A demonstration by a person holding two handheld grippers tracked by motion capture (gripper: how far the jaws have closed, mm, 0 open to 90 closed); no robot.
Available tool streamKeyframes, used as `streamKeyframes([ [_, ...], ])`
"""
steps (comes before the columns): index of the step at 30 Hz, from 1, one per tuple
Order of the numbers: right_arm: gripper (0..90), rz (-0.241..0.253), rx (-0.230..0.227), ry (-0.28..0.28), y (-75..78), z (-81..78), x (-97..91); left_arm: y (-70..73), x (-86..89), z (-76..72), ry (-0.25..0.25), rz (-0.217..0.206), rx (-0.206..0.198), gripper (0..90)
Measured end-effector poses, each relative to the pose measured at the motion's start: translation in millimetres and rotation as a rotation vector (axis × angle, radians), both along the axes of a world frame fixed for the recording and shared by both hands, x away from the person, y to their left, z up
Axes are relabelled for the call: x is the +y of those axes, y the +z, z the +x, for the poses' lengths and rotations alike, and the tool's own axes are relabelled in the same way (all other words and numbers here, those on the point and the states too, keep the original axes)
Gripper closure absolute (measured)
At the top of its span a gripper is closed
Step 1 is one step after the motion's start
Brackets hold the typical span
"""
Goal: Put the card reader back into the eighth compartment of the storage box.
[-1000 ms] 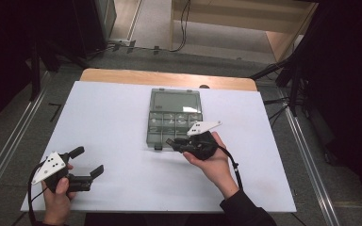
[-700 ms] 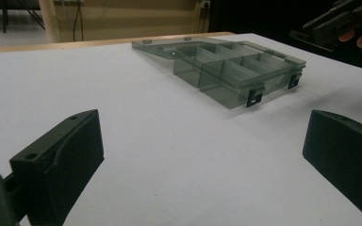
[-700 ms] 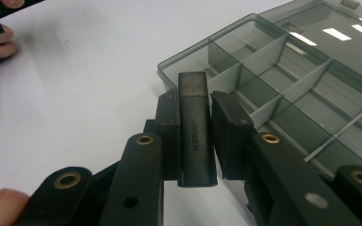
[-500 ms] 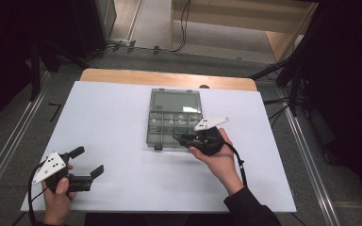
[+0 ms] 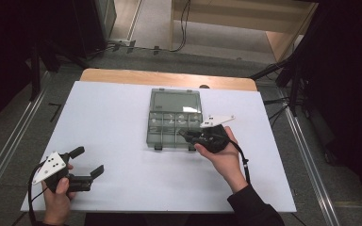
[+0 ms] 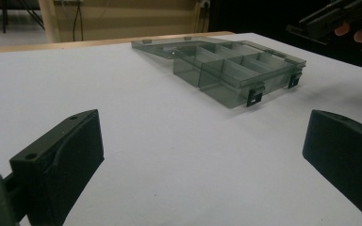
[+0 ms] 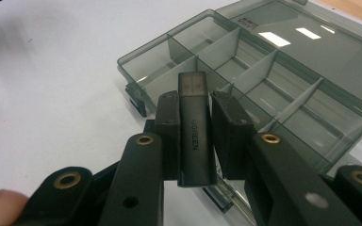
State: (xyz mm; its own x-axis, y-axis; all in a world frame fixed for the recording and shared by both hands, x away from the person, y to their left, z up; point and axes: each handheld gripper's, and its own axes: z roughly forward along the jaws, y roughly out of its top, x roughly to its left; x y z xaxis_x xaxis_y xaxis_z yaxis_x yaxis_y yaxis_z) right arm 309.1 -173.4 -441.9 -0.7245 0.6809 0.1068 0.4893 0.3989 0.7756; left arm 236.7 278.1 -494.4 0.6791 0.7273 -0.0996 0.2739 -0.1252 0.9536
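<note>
Your right gripper (image 7: pixel 192 123) is clamping the light, stiff, slick UGREEN USB stick (image 7: pixel 194 129) mid-body, at the organizer box's (image 5: pixel 174 101) 5 o'clock corner; your left gripper (image 6: pixel 202 155) is gaping empty.

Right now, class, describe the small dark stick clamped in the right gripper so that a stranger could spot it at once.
Start at the white table and find the smoky clear compartment box at its middle. Above the box's near right corner is the right gripper, shut on a slim dark USB stick. It alone bears white lettering and a translucent cap.
</note>
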Motion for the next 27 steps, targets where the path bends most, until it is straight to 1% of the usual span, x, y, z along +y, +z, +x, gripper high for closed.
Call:
streamKeyframes([
  [13, 71.8, -0.002, -0.005, -0.041, -2.7, 5.5, -7.9, -0.2, 0.2, 0.3, 0.000, -0.001, 0.000, 0.0],
  [18, 71.8, -0.009, -0.002, -0.067, -3.5, 7.4, -9.5, -0.3, 0.1, 0.3, 0.000, -0.002, 0.001, 0.0],
  [27, 71.8, -0.018, -0.005, -0.083, -5.8, 10.5, -13.1, -0.3, 0.0, 0.3, 0.000, -0.001, 0.001, 0.0],
])
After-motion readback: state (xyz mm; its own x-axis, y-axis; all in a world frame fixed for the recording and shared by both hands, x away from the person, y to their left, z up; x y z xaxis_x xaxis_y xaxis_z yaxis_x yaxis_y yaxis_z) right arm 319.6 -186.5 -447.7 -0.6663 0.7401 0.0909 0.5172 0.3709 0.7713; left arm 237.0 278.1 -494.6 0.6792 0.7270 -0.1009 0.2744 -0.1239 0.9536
